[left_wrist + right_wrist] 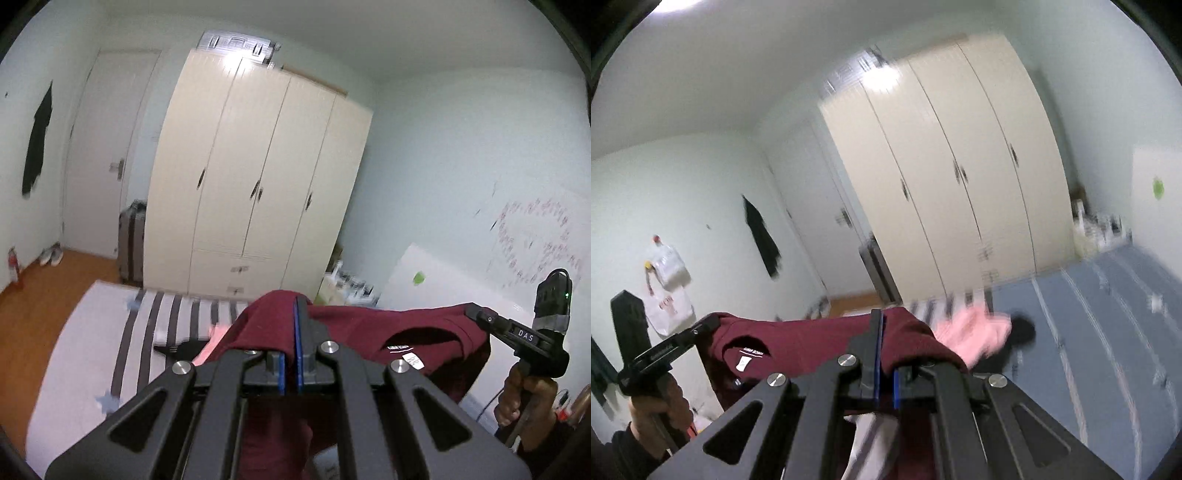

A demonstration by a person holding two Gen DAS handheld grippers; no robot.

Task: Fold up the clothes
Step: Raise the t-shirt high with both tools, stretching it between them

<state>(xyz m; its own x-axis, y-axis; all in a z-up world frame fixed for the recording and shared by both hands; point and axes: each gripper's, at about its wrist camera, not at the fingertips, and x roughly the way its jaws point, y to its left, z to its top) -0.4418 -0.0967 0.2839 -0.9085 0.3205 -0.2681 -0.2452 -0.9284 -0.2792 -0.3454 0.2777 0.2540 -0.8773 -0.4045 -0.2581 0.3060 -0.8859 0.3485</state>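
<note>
The left gripper [293, 347] is closest in its own view, and its two blue pads are squeezed tight on one top corner of the dark red shirt [369, 328]. The right gripper [884, 354] does the same thing in its own view: its pads are pinched on the other top corner of that shirt. Each gripper also shows up far to the side in the other one's view, with a hand [524, 402] wrapped around its handle.

The shirt is up in the air, stretched wide between the two grippers. The neck hole with its little white label [413, 360] sags open in the middle, and the rest of the cloth hangs down out of sight. No fold shows in the part that can be seen. I think this is the step of holding the shirt out flat, and it still needs to be laid down and folded over.

A bit farther off is the bed [1089, 332] with its striped sheet. A pink piece of clothing [975, 332] lies on it in a loose heap, with something black [1021, 330] just beside it. Those two look crumpled, not folded, so more work seems left there too.

Far away stand the big cream wardrobe [258, 177] and a door [103, 155]
</note>
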